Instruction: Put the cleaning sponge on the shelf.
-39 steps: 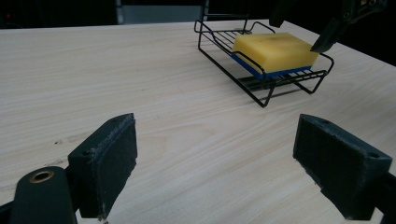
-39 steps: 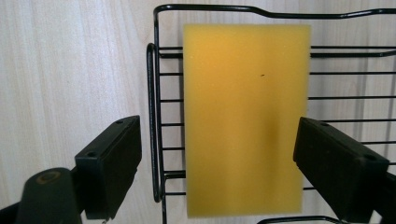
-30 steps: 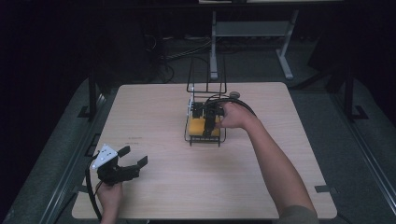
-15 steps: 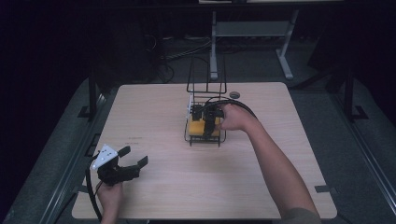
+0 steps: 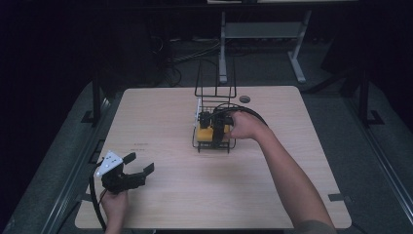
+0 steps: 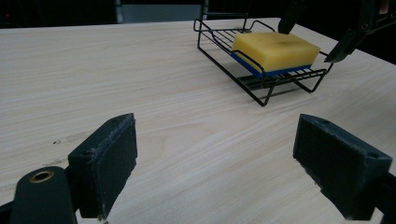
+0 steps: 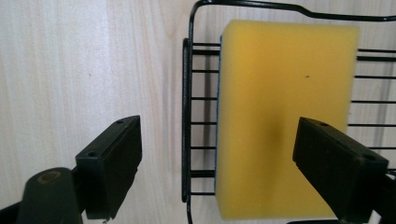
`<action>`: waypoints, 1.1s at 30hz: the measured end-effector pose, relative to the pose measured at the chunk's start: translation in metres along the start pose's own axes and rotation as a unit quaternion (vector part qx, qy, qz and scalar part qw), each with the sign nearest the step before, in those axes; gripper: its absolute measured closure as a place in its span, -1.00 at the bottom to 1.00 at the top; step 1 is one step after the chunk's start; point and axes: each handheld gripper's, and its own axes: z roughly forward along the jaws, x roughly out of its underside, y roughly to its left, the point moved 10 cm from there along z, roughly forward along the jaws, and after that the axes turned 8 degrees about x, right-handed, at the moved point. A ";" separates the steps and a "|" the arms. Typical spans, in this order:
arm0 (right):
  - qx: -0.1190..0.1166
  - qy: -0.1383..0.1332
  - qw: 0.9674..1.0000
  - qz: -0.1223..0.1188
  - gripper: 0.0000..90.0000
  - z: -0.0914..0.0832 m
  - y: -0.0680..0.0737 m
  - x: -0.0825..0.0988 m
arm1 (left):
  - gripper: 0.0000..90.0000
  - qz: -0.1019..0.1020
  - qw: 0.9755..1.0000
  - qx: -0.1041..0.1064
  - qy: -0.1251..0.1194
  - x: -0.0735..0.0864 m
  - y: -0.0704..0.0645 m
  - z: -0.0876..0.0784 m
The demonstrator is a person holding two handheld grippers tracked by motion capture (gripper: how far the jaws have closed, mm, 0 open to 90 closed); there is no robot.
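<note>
A yellow sponge [image 7: 280, 121] lies flat in the black wire rack [image 6: 261, 86]; the right claw [image 5: 214, 127] hangs spread over it, left claw [image 5: 137, 165] spread too.

One yellow sponge [image 5: 205, 135] is counted, lying in one black wire rack [image 5: 229, 145]. One wooden table [image 5: 160, 122] is seen, with one small round dark disc [image 5: 244, 99] on it. Two tongs are counted: the left tongs [image 5: 138, 163] and the right tongs [image 5: 210, 124].
</note>
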 end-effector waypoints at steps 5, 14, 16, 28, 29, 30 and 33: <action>0.001 -0.001 1.000 -0.003 -0.66 0.000 0.004 0.001 | -0.71 0.002 1.000 0.001 0.001 0.000 -0.001 0.000; 0.001 -0.003 1.000 -0.003 -0.66 -0.002 0.011 0.001 | -0.71 0.001 1.000 0.000 0.001 0.000 0.000 -0.001; 0.001 -0.003 1.000 -0.004 -0.66 -0.002 0.014 0.002 | -0.71 0.001 1.000 0.001 0.001 0.000 -0.001 0.000; 0.001 -0.002 1.000 -0.006 -0.66 -0.004 0.024 0.004 | -0.71 -0.001 1.000 -0.002 0.001 0.001 0.000 -0.001; 0.002 -0.003 1.000 -0.006 -0.66 -0.004 0.025 0.004 | -0.71 0.000 1.000 -0.001 0.001 0.001 0.000 -0.001; 0.002 -0.005 1.000 -0.006 -0.66 -0.005 0.026 0.004 | -0.71 0.001 1.000 -0.002 0.002 0.001 0.000 -0.001; 0.003 -0.006 1.000 -0.006 -0.66 -0.004 0.028 0.007 | -0.71 0.002 1.000 -0.002 0.004 0.001 0.000 0.000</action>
